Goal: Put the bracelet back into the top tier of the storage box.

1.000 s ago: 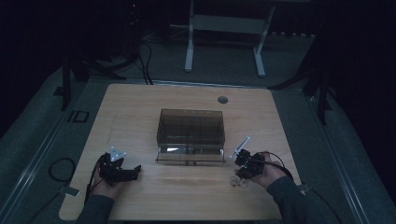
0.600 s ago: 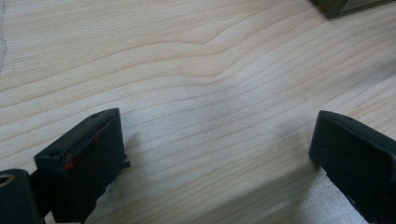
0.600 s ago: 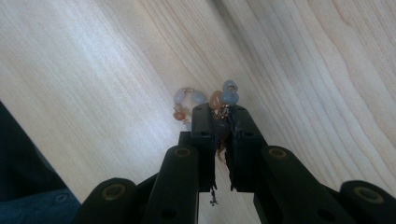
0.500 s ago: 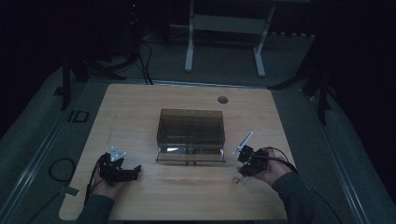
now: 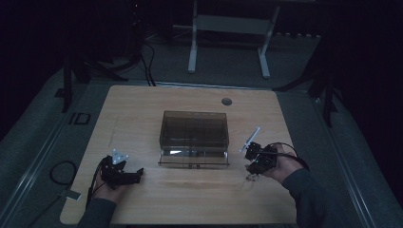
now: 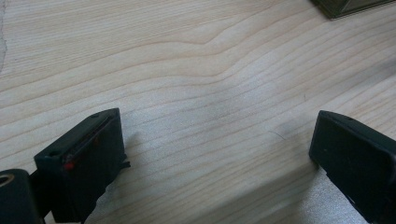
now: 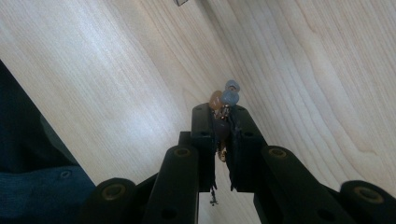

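Observation:
My right gripper is shut on a small piece of jewellery: an orange bead and two blue-grey beads on thin metal links stick out past the jaw tips. In the high view the right gripper hangs just above the table, right of the smoky clear box, tips pointing down. My left gripper rests near the table's front left. In its own view the left gripper stands wide open over bare wood, nothing between its jaws.
The box's front flap lies open toward me. A round cable hole sits at the table's far side. A corner of the box shows in the left gripper view. A white stand is on the floor beyond.
My right gripper has lifted a little off the table with the beaded piece in it. The left hand has not moved.

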Demonstrator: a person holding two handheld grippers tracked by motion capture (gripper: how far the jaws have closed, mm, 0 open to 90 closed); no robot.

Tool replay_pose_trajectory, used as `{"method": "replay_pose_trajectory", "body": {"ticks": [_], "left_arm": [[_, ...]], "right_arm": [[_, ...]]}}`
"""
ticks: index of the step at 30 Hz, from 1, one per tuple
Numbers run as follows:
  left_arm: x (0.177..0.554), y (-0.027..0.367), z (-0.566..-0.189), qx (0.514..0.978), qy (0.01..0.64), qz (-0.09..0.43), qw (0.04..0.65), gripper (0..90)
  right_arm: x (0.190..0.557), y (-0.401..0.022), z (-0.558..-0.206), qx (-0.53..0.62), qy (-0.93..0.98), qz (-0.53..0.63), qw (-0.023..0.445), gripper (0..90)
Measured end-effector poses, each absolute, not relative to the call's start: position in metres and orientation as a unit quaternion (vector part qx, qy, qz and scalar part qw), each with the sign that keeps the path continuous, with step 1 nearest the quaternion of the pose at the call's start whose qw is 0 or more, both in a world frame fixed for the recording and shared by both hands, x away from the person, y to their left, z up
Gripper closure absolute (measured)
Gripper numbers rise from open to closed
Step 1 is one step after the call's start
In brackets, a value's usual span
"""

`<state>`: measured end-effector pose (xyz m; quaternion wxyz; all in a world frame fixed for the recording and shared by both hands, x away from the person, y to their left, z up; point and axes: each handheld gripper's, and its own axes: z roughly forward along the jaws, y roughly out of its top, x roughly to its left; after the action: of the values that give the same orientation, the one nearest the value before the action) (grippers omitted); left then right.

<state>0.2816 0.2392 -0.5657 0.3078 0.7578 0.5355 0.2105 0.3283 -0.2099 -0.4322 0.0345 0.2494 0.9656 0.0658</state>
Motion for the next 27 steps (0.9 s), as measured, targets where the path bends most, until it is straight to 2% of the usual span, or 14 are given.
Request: {"method": "replay_pose_trajectory", "body": {"ticks": [27], "left_arm": [[0.282, 0.239, -0.566, 0.758, 0.536, 0.211, 0.308, 3.6]], "right_arm": [[0.34, -0.204, -0.409, 0.236, 0.969, 0.058, 0.042, 82.4]]}}
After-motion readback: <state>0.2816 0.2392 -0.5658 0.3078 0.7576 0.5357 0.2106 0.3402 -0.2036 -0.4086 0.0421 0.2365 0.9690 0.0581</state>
